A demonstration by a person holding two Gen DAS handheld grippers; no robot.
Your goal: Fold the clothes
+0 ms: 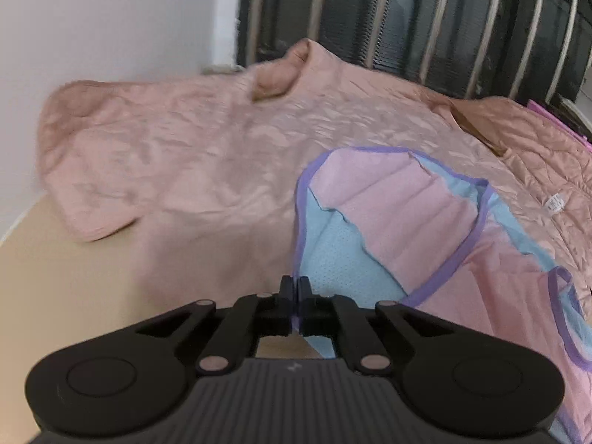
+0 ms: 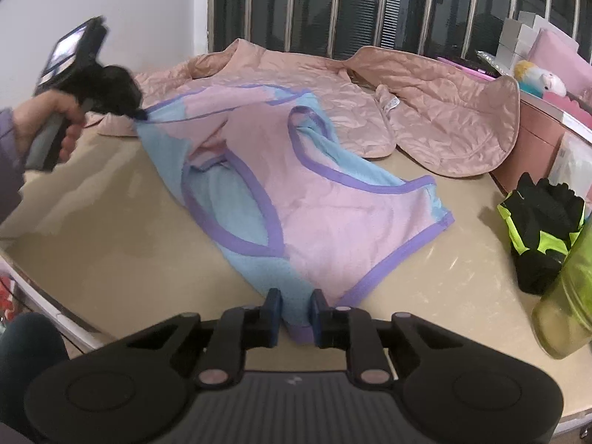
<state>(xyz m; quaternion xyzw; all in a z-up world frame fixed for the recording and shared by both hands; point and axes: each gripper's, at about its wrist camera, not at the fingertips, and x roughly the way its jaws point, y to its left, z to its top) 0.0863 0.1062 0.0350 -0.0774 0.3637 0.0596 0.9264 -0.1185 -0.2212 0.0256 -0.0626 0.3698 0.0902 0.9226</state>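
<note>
A pink and light-blue sleeveless top with purple trim (image 2: 296,192) lies stretched across the beige table (image 2: 111,259). My left gripper (image 1: 295,296) is shut on one purple-trimmed edge of the top (image 1: 388,214) and lifts it; it also shows in the right wrist view (image 2: 138,113) at the top's far left corner. My right gripper (image 2: 295,310) has its jaws partly apart around the near blue and purple hem, with fabric bunched between them. A pink quilted jacket (image 2: 425,111) lies spread behind the top, partly under it.
Black and neon-yellow gloves (image 2: 544,222) and a green bottle (image 2: 569,303) stand at the right. Pink boxes (image 2: 536,137) and a plush toy (image 2: 540,77) sit at the back right. A barred dark window (image 2: 370,7) runs behind. The table's front edge is at lower left.
</note>
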